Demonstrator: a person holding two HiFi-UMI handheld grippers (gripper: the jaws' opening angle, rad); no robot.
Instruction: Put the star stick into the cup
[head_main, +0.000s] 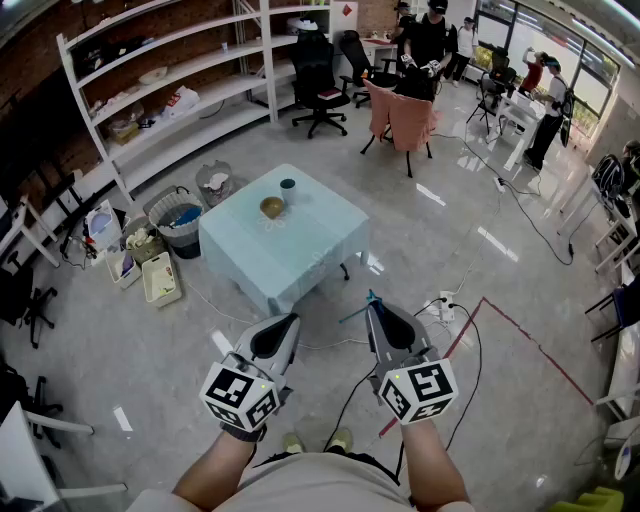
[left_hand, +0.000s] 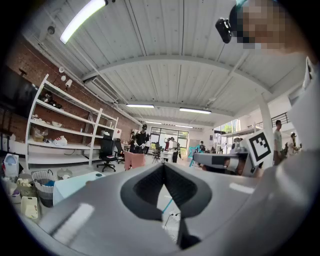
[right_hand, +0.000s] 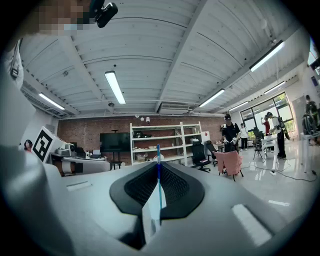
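My right gripper (head_main: 373, 306) is shut on the star stick (head_main: 354, 314), a thin teal-blue rod that pokes out to the left of its tip. The right gripper view shows the stick (right_hand: 159, 186) clamped upright between the closed jaws. From the left gripper view, a teal star (left_hand: 192, 151) shows at the right gripper's tip. My left gripper (head_main: 289, 322) is shut with nothing in it. The dark cup (head_main: 288, 185) stands far ahead on a table with a pale blue cloth (head_main: 300, 250), next to a brown bowl (head_main: 272, 207). Both grippers are well short of the table.
Baskets and bins (head_main: 180, 220) crowd the floor left of the table. White shelves (head_main: 180, 75) line the back wall. Office chairs (head_main: 318, 80) and people stand beyond. A power strip (head_main: 445, 305) with cables and a red tape line (head_main: 520, 330) lie on the floor at right.
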